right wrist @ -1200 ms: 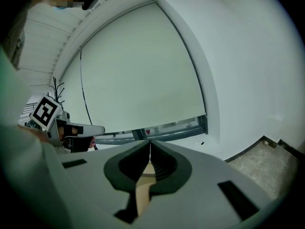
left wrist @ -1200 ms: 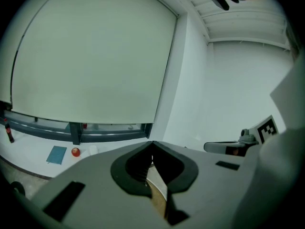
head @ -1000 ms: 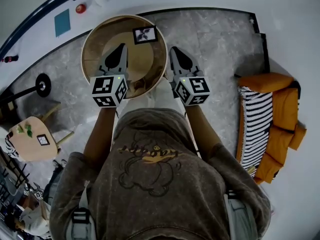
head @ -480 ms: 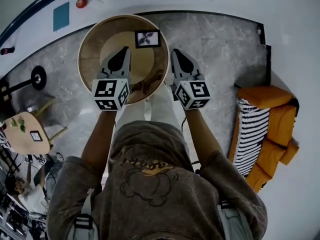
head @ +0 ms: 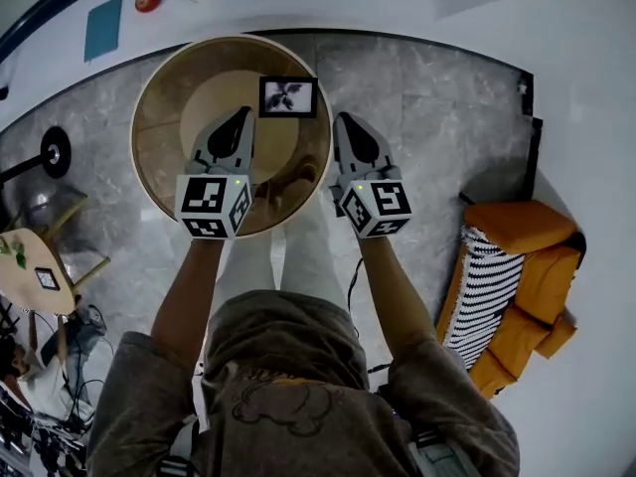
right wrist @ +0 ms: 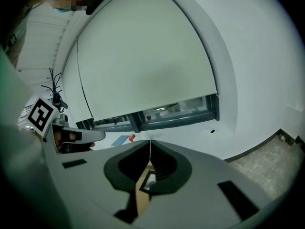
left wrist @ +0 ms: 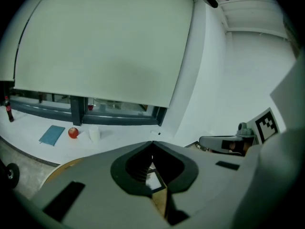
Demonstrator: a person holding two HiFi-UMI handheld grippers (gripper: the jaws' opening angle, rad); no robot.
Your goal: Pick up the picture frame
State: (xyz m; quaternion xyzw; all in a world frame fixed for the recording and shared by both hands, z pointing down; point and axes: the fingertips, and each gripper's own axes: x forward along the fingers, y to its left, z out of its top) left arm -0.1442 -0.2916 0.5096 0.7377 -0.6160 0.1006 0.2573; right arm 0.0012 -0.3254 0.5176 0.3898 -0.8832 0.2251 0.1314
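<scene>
The picture frame [head: 288, 96], black-edged with a plant print, lies flat at the far side of a round wooden table [head: 159, 177]. My left gripper [head: 241, 117] hovers over the table just left of and nearer than the frame, jaws together with nothing held. My right gripper [head: 342, 120] hangs past the table's right rim, right of the frame, also shut and empty. In the left gripper view the closed tips [left wrist: 152, 142] meet, and the frame [left wrist: 153, 181] shows below through the jaw hollow. The right gripper view shows its tips [right wrist: 150, 141] joined above the frame [right wrist: 148, 180].
An orange sofa [head: 532, 286] with a striped blanket stands at the right. A small side table [head: 30, 271] and a black lamp base [head: 50, 152] are at the left. A red ball [head: 147, 1] and a blue card [head: 102, 28] lie on the white sill beyond.
Both grippers have sunk toward the tabletop side by side, still shut. The person has leaned forward, and the table and frame sit lower and larger in the head view.
</scene>
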